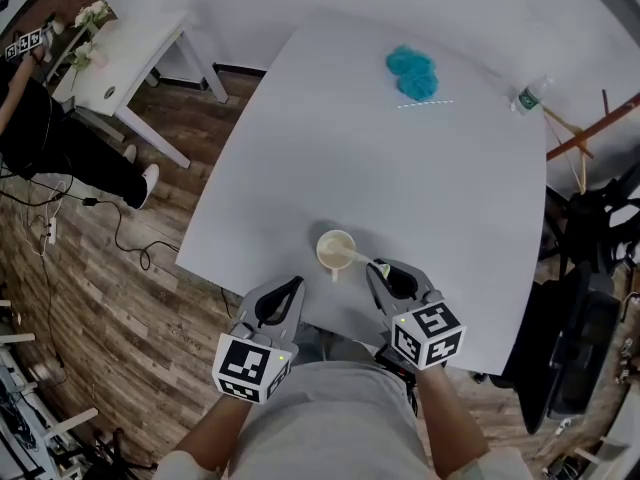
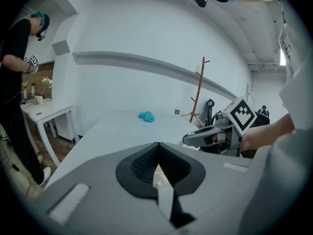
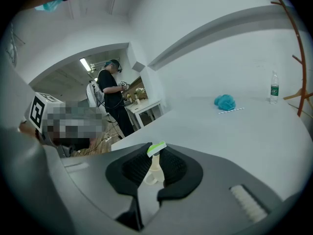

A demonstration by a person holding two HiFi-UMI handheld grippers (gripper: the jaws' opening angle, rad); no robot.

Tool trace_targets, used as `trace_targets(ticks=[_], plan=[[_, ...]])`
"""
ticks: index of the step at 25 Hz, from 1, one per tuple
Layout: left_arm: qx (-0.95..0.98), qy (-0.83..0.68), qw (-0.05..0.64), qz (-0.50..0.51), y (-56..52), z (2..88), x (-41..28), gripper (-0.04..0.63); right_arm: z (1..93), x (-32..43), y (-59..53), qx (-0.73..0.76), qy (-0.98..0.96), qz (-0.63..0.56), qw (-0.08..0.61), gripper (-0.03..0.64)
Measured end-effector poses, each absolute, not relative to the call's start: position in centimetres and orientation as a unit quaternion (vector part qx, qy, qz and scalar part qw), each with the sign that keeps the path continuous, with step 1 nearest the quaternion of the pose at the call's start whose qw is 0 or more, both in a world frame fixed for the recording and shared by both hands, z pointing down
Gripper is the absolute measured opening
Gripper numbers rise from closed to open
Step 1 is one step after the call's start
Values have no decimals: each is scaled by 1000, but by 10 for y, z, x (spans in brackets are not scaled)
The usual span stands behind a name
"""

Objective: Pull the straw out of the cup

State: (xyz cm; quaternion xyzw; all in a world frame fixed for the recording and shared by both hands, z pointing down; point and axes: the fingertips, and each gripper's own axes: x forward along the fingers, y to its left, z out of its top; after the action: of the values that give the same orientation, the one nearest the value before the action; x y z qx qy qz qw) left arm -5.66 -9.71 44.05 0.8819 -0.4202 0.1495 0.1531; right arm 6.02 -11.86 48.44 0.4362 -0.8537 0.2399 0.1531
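A cream cup (image 1: 336, 251) stands near the front edge of the white table (image 1: 400, 178). A white straw with a green end (image 1: 372, 264) slants from the cup's mouth to my right gripper (image 1: 379, 268), which is shut on its upper end. In the right gripper view the green end (image 3: 156, 148) sticks up between the pads, with the cup (image 3: 152, 174) showing below them. My left gripper (image 1: 297, 284) hangs just left of the cup and apart from it. Its tips (image 2: 157, 144) meet with nothing between them.
A blue crumpled lump (image 1: 412, 71) and a second straw (image 1: 425, 103) lie at the table's far side, with a water bottle (image 1: 529, 96) at the far right corner. A wooden rack (image 1: 592, 130) stands at the right, and a white side table (image 1: 120, 63) and a person (image 1: 45, 128) at the left.
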Motion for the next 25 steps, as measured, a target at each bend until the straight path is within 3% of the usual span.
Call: trace_targets(ticks=[25], plan=[[887,-421,128,138,-84,412,-61,18,428,62,-95,439,-866,202,127,49]])
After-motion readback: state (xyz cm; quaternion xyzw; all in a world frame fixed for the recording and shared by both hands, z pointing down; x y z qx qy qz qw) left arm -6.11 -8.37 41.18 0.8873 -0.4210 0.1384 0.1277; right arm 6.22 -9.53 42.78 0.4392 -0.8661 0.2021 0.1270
